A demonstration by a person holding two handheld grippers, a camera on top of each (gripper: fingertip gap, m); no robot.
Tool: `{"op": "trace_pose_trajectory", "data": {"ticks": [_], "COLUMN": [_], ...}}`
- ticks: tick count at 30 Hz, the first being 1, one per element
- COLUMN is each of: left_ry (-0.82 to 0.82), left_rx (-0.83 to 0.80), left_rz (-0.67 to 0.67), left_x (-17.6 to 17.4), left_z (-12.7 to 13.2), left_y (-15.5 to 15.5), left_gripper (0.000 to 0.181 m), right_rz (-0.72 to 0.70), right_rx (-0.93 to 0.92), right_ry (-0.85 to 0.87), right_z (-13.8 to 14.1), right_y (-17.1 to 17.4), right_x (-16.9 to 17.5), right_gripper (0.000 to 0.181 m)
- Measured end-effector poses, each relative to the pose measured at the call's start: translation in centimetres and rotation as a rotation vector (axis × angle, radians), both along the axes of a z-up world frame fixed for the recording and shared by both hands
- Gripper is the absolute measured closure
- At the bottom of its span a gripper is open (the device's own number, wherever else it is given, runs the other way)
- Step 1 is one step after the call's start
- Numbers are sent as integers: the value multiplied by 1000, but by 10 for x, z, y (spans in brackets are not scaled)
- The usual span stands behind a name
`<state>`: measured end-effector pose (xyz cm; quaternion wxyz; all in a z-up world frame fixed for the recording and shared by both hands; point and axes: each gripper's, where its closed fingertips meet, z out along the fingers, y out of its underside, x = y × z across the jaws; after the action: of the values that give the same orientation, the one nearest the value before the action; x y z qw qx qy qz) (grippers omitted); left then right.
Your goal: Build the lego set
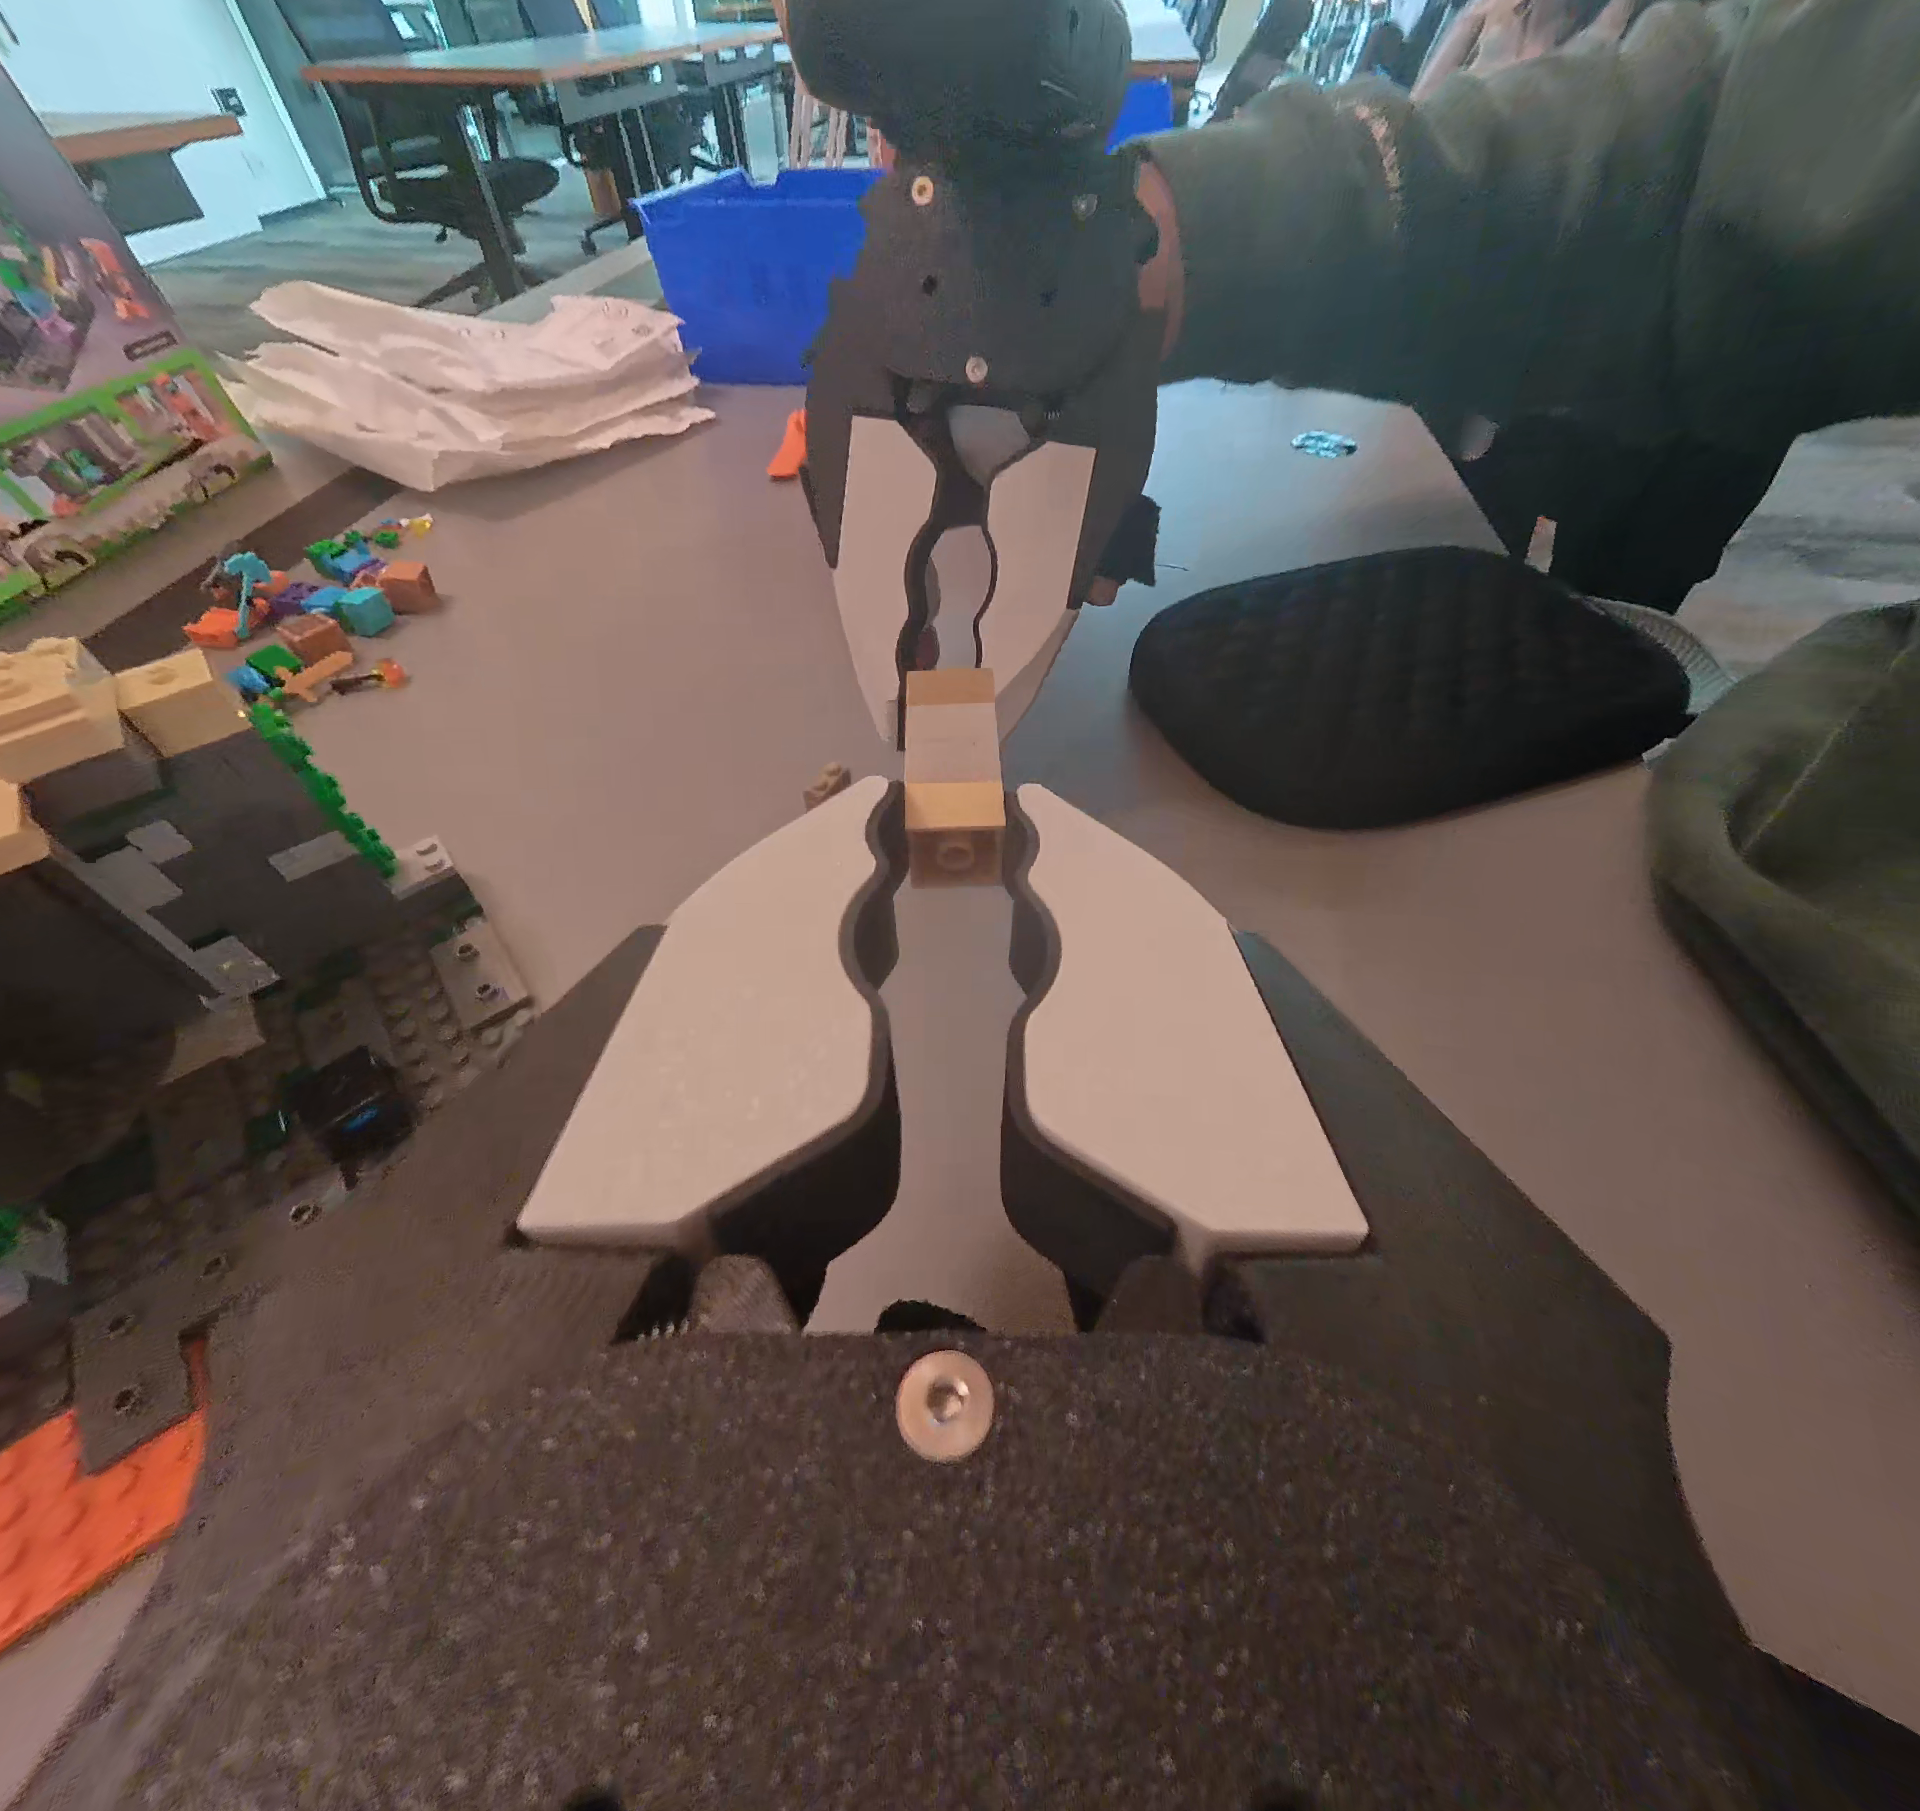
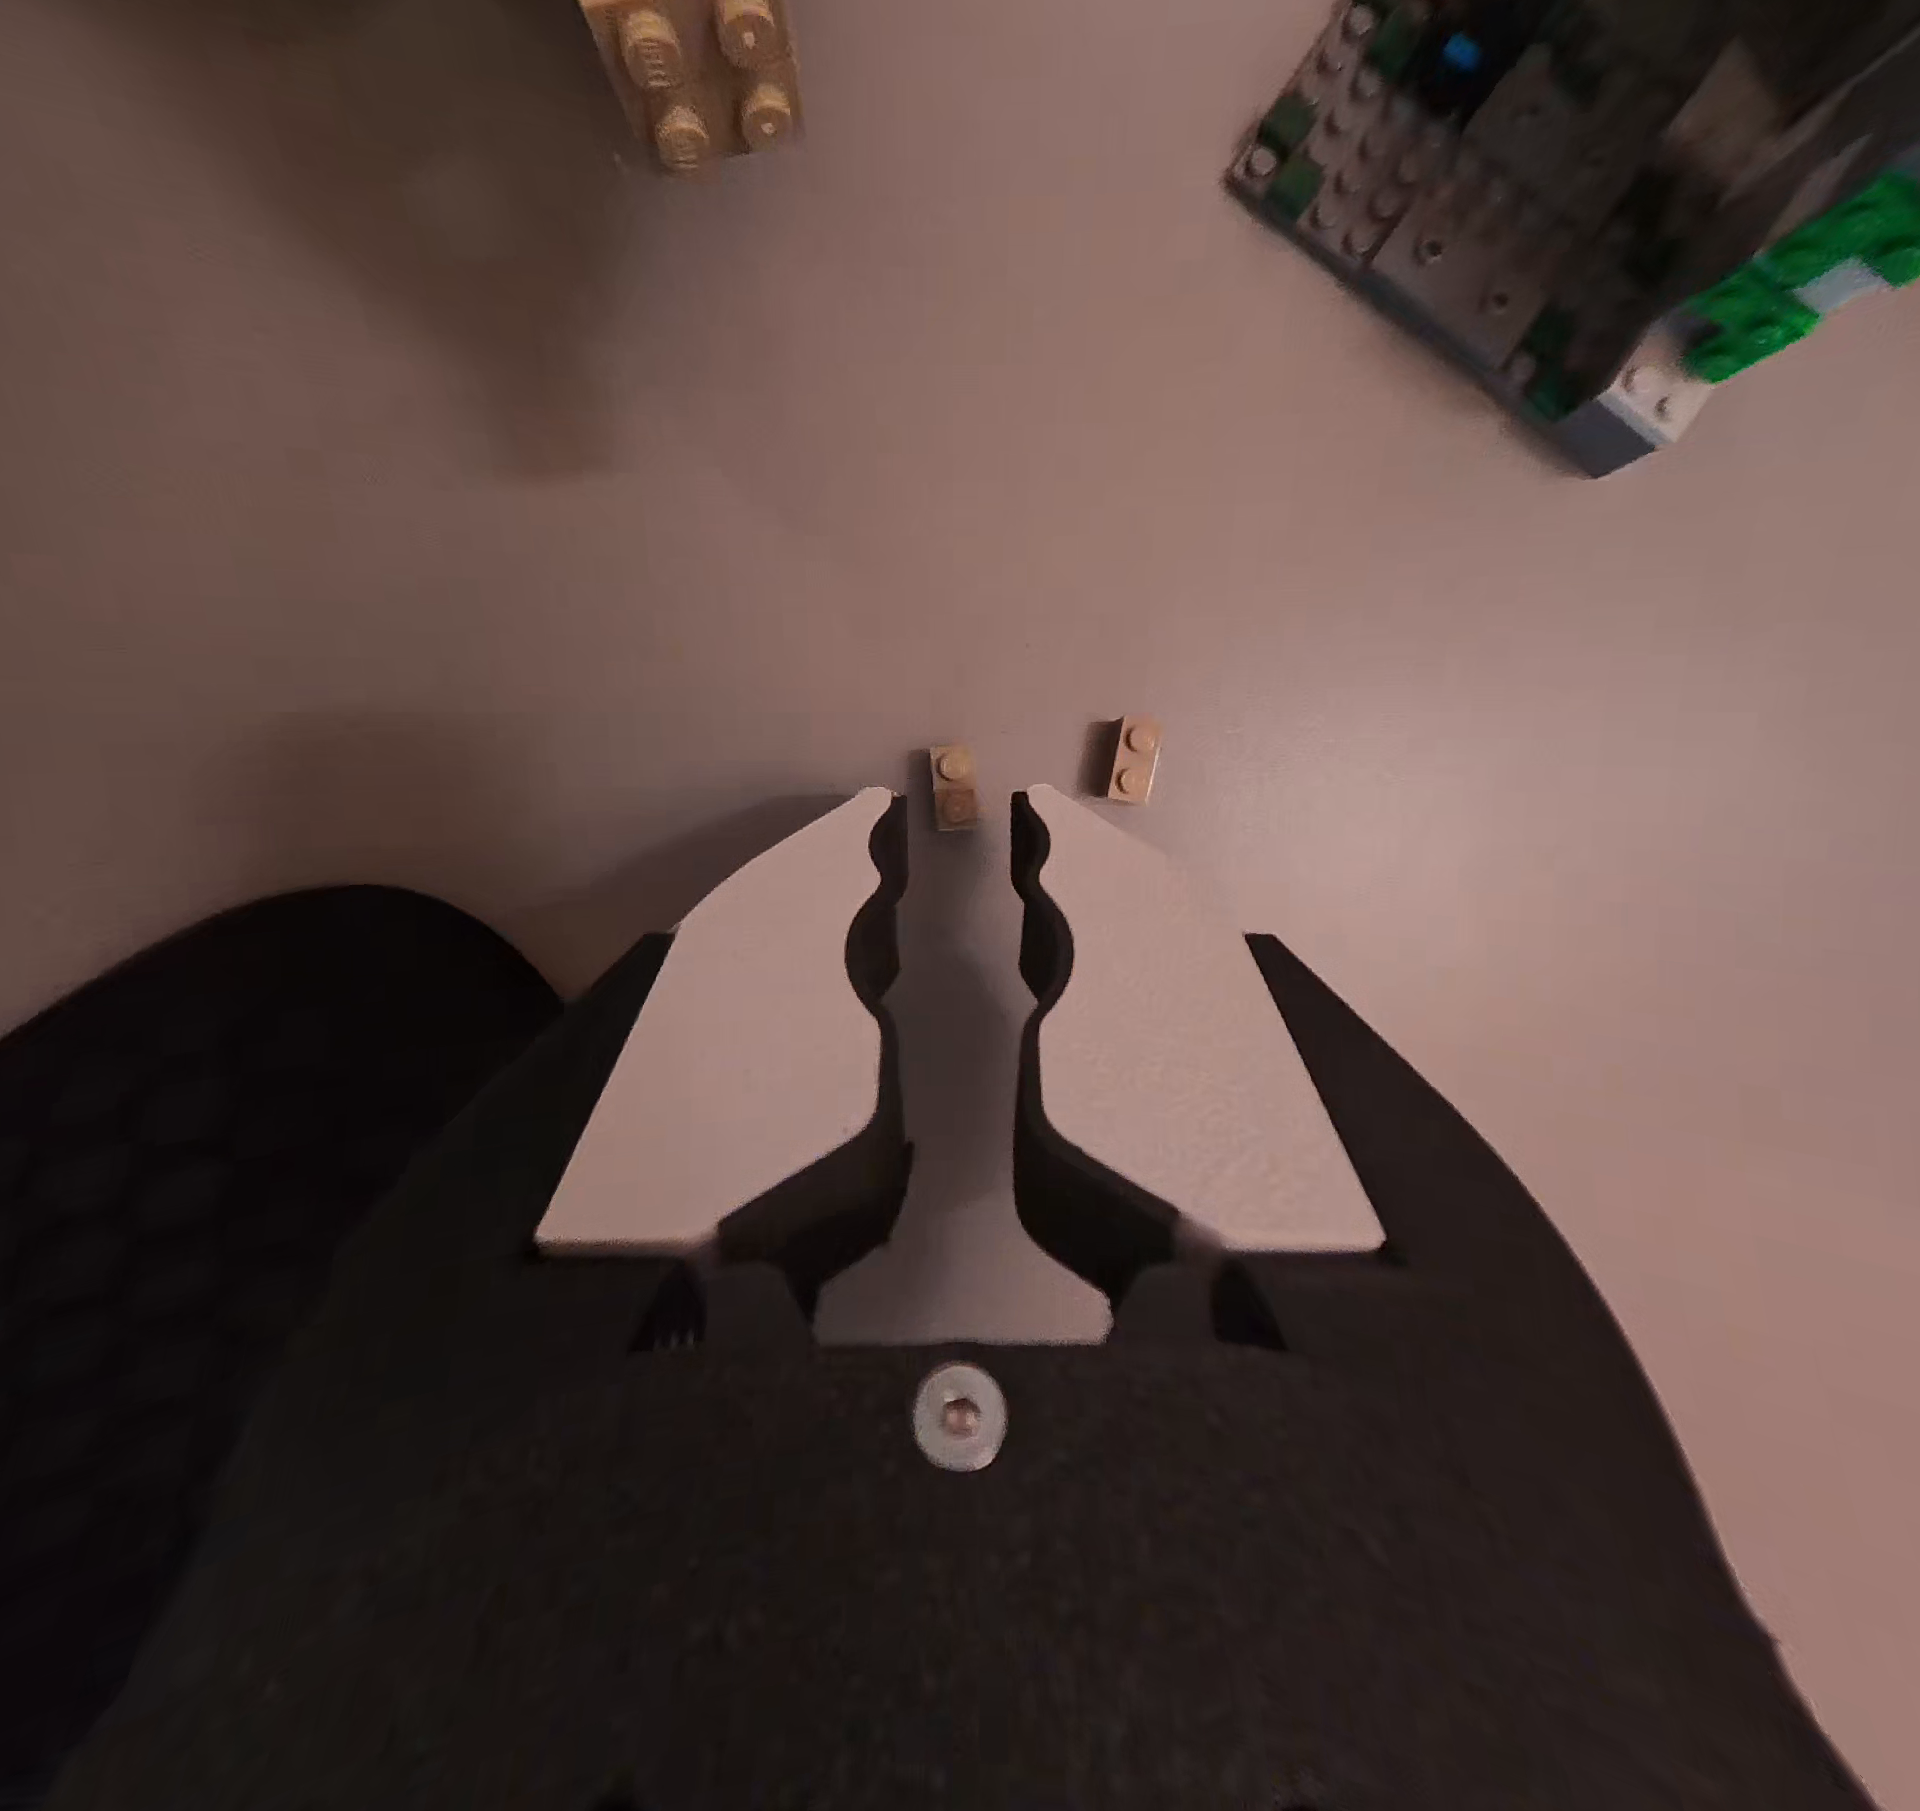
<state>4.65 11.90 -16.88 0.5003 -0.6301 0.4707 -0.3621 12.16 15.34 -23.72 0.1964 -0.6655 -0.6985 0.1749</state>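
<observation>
Half built at nine o'clock: grey-and-green lego model (image 1: 218, 930), loose coloured bricks (image 1: 322, 618) unplaced, left gripper (image 1: 953, 831) clenching tan brick stack (image 1: 951, 774), right gripper (image 2: 956, 811) released over small tan plate (image 2: 954, 787).

Daylight from far windows brightens the left wrist view; its edges bend and the sleeve (image 1: 1558, 234) at right smears. The right wrist view is dimmer, warm-tinted, soft shadows on the table (image 2: 1455, 826), blurred build (image 2: 1558, 151) far right.
</observation>
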Motion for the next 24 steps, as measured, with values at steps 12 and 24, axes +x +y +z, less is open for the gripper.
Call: {"op": "trace_pose_trajectory", "data": {"ticks": [12,24], "left_ry": [33,-240], "left_rx": [-22,-65], "left_rz": [8,-40], "left_x": [-2,-5], "left_z": [-9,34], "left_y": [1,-8], "left_gripper": [164,164], "right_rz": [41,39], "right_rx": [-21,-211], "right_ry": [127,987], "right_z": [13,128], "right_y": [-4,-40], "right_x": [-19,-60], "right_gripper": [174,174]}}
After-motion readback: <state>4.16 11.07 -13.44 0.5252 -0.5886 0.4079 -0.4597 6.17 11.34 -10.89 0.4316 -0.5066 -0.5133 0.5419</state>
